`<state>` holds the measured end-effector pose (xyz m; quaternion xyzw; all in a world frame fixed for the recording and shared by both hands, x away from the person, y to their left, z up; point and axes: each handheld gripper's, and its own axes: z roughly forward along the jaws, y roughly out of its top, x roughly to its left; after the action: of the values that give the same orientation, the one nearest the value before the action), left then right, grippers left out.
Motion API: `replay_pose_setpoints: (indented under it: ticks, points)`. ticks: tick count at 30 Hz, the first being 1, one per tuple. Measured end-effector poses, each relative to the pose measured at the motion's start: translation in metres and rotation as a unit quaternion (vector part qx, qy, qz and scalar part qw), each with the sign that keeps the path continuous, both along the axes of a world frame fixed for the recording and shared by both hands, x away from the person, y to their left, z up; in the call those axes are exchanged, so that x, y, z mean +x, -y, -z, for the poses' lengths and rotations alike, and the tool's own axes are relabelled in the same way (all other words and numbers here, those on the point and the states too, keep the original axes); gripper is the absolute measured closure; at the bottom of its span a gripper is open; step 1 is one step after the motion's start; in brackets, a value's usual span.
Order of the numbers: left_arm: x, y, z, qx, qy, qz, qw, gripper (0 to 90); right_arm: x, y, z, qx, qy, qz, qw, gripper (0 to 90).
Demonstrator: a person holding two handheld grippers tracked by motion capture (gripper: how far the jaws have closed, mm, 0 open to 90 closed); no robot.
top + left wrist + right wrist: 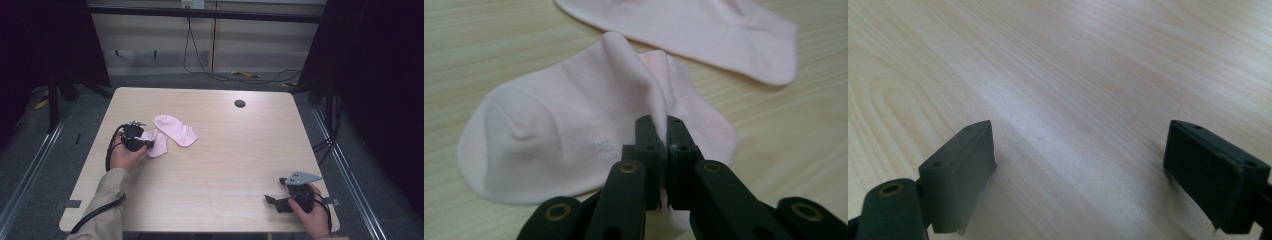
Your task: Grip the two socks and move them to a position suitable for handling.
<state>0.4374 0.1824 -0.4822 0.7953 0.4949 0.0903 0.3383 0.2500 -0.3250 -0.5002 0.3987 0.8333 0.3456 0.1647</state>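
Observation:
Two pale pink socks lie on the wooden table (225,150). The nearer sock (158,143) (574,135) has a fold of its fabric pinched up between the jaws of my left gripper (148,144) (661,131), which is shut on it. Just beyond, the second sock (176,130) (704,30) lies flat. At the table's near right corner my right gripper (271,201) (1080,172) stands open over bare wood, nothing between its jaws.
A dark round grommet hole (240,103) sits near the table's far edge. Black cables (200,60) trail on the floor behind the table, and metal frame rails (30,165) run along both sides.

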Motion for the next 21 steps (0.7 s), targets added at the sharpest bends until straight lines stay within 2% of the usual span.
replay_pose_setpoints:
  ticks: [1, 2, 4, 5, 7, 8, 9, 12, 17, 19, 21]
  points:
    - [-0.007, 0.001, -0.009, -0.018, 0.004, -0.001, 0.9998, 87.2, 0.000, 0.000, 0.000, 0.000, 0.000, 0.000, 1.0000, 12.4]
    - [-0.012, 0.002, -0.015, -0.024, 0.010, 0.003, 0.9997, 87.2, 0.000, 0.000, 0.000, 0.000, 0.000, 0.000, 1.0000, 12.5]
    - [-0.015, 0.003, -0.018, -0.029, 0.014, 0.005, 0.9995, 87.2, 0.000, 0.000, 0.000, 0.000, 0.000, 0.000, 1.0000, 12.5]
    - [-0.025, 0.006, -0.030, -0.040, 0.027, 0.011, 0.9988, 87.2, 0.000, 0.000, 0.000, 0.000, 0.000, 0.000, 1.0000, 12.5]
    - [-0.034, 0.010, -0.038, -0.049, 0.035, 0.017, 0.9980, 87.3, 0.000, 0.000, 0.000, 0.000, 0.000, 0.000, 1.0000, 12.4]
    - [-0.034, 0.010, -0.038, -0.049, 0.035, 0.017, 0.9980, 87.3, 0.000, 0.000, 0.000, 0.000, 0.000, 0.000, 1.0000, 12.4]
    - [-0.044, 0.016, -0.048, -0.051, 0.041, 0.030, 0.9974, 87.3, 0.000, 0.000, 0.000, 0.000, 0.000, 0.000, 1.0000, 12.4]
    - [-0.065, 0.029, -0.061, -0.061, 0.056, 0.045, 0.9956, 87.3, 0.000, 0.000, 0.000, 0.000, -0.001, 0.000, 1.0000, 12.4]
    - [-0.099, 0.058, -0.074, -0.084, 0.066, 0.074, 0.9915, 87.1, 0.000, 0.000, 0.000, 0.000, 0.000, 0.000, 1.0000, 12.5]
    - [-0.112, 0.073, -0.078, -0.087, 0.074, 0.085, 0.9898, 87.1, 0.000, 0.000, 0.000, 0.000, 0.000, 0.000, 1.0000, 12.5]
    - [-0.125, 0.090, -0.081, -0.080, 0.080, 0.102, 0.9883, 87.2, 0.000, 0.000, 0.000, 0.000, 0.000, 0.000, 1.0000, 12.4]
